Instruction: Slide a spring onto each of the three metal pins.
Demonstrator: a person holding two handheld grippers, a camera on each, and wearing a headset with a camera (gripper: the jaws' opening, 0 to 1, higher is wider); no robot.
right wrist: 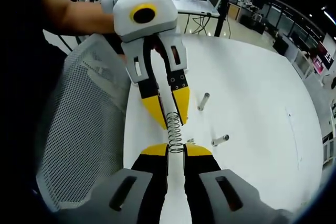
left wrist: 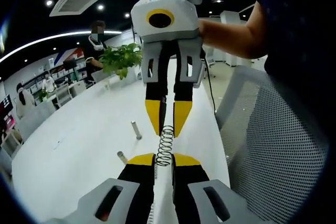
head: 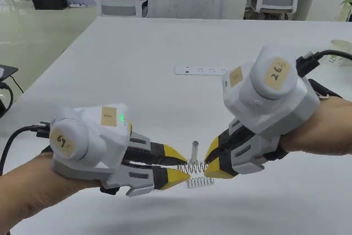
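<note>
- Nearest the person, a second loose wire spring [head: 201,182] lies flat on the white table [head: 137,70], just below the two sets of yellow tips.
- Just above it, the left gripper [head: 184,170] and the right gripper [head: 209,163] meet tip to tip, each with its jaws drawn narrow on one end of a thin coiled wire spring [head: 193,167], which hangs level between them.
- Whether a pin already sits inside that coil, I cannot tell.
- Just behind the held spring, a short silver metal pin [head: 194,149] stands upright and bare on the table.
- From the left gripper view, a nearer pin [left wrist: 122,156] and a farther pin [left wrist: 136,129] stand to one side of the spring, both without springs.
- Likely step: threading this spring over a pin. One gripper should let go so an end is open; the other should tip the coil upright, centre its mouth over the pin top, then lower straight down.
- Grip lightly, since a thin coil may buckle or flick away.
- Farther off, a white power strip [head: 201,70] lies mid-table, with grey office chairs [head: 184,1] beyond.
</note>
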